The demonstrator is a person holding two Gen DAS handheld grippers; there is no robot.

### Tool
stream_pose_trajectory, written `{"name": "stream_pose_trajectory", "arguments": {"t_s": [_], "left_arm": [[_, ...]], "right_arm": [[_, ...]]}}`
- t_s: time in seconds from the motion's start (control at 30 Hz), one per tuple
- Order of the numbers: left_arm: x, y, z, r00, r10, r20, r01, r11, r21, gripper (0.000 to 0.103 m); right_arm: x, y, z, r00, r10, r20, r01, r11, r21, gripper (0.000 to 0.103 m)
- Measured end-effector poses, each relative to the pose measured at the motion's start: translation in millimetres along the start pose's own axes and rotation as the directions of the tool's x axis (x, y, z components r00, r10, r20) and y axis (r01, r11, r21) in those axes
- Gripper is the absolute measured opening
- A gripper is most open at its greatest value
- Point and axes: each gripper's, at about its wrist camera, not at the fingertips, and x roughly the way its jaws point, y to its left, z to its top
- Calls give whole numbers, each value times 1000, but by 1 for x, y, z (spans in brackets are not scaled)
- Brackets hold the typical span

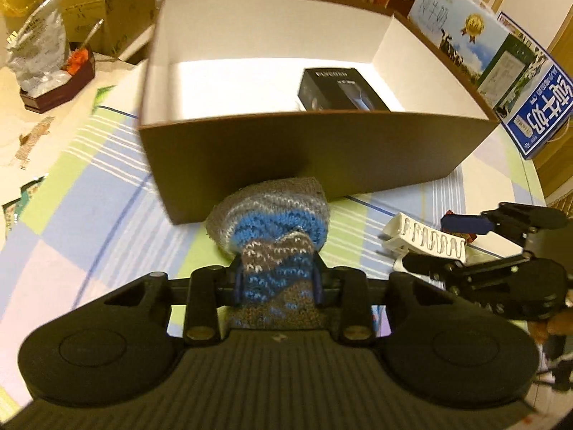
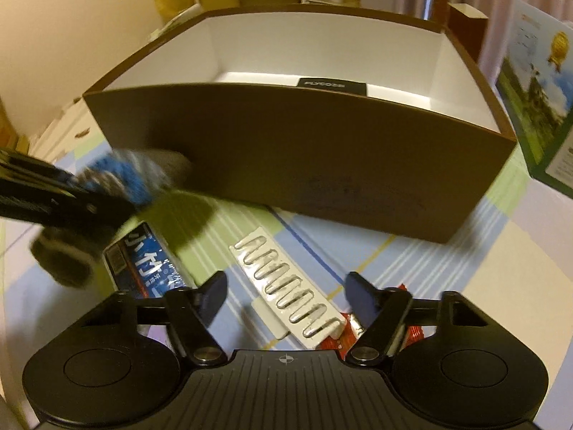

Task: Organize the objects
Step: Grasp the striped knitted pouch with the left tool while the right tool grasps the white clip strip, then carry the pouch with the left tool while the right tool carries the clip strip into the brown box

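Left gripper (image 1: 277, 279) clamps knitted sock (image 1: 272, 222) beside brown box (image 1: 286, 150) wall

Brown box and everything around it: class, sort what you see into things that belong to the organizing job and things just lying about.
Job:
brown box
black carton inside it
knitted sock, held by left gripper
white hair claw
blue packet
red wrapper
right gripper, open

Lying about:
milk cartons
cardboard boxes

The left gripper (image 1: 277, 279) sits at the lower centre of its frame, jaws clamped close together on a knitted sock (image 1: 272, 222). The right gripper (image 2: 286, 292), lower centre of its own view, has its jaws spread wide with nothing between the fingers.
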Motion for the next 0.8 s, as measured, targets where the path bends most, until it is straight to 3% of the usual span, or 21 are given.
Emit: {"name": "stream_pose_trajectory", "arguments": {"t_s": [0.17, 0.3, 0.8], "left_arm": [[-21, 18, -3, 1000, 20, 12, -19, 1000, -21, 29], [-33, 28, -6, 999, 42, 22, -41, 998, -40, 29], [-64, 24, -7, 997, 26, 77, -23, 999, -43, 29]], "right_arm": [[5, 6, -2, 1000, -24, -18, 22, 998, -66, 49], [6, 11, -6, 999, -24, -24, 22, 994, -111, 26], [-35, 13, -4, 996, 36, 76, -36, 999, 7, 25]]}}
